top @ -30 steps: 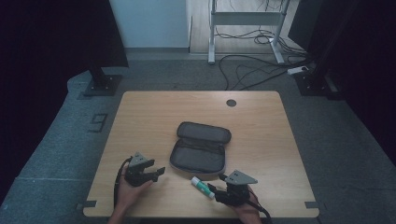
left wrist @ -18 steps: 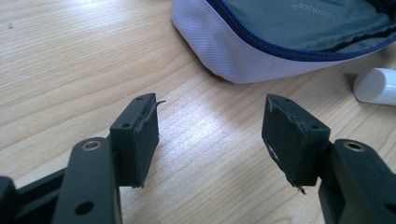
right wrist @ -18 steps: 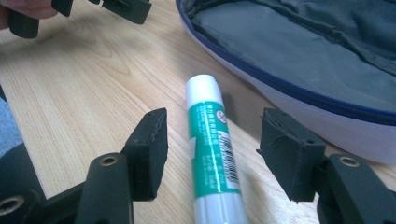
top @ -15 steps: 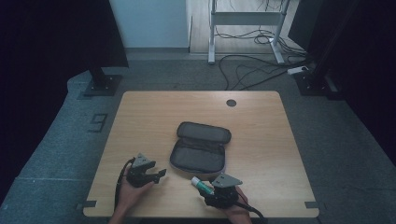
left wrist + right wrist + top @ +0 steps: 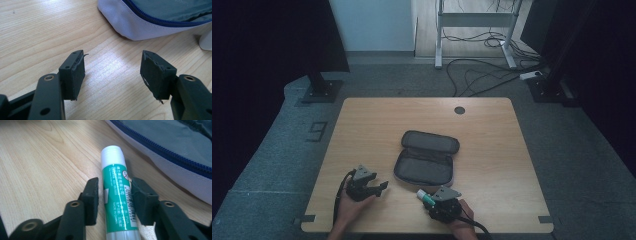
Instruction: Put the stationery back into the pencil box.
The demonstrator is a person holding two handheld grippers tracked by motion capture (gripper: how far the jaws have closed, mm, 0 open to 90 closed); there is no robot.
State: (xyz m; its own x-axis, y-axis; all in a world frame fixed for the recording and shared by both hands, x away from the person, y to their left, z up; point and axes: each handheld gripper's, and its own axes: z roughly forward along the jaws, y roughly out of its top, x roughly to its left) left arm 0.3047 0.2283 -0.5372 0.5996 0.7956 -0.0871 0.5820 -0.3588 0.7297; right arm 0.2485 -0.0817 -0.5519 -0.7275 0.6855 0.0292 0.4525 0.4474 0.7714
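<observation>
**Glue stick now between the closing right jaws**

Glue stick (image 5: 117, 195) lies on the wooden table (image 5: 492, 140) just beside the open pencil case (image 5: 427, 159). The right gripper (image 5: 114, 195) has slid forward and down since a second ago; its jaws have just been closing around the stick, pads at its sides, though a firm clamp is not certain. A lift into the case looks next. The left gripper (image 5: 112, 67) waits, jaws apart and empty.

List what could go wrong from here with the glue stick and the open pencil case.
1. The right hand-held gripper has its jaws, which have just been closing, around the glue stick, on the smooth round label; it may roll or slip out when lifted.
2. The stick lies close beside the open pencil case; its white cap could catch on the zipper edge and drag the case.
3. The left hand-held gripper hovers open, not steadying the case.
</observation>
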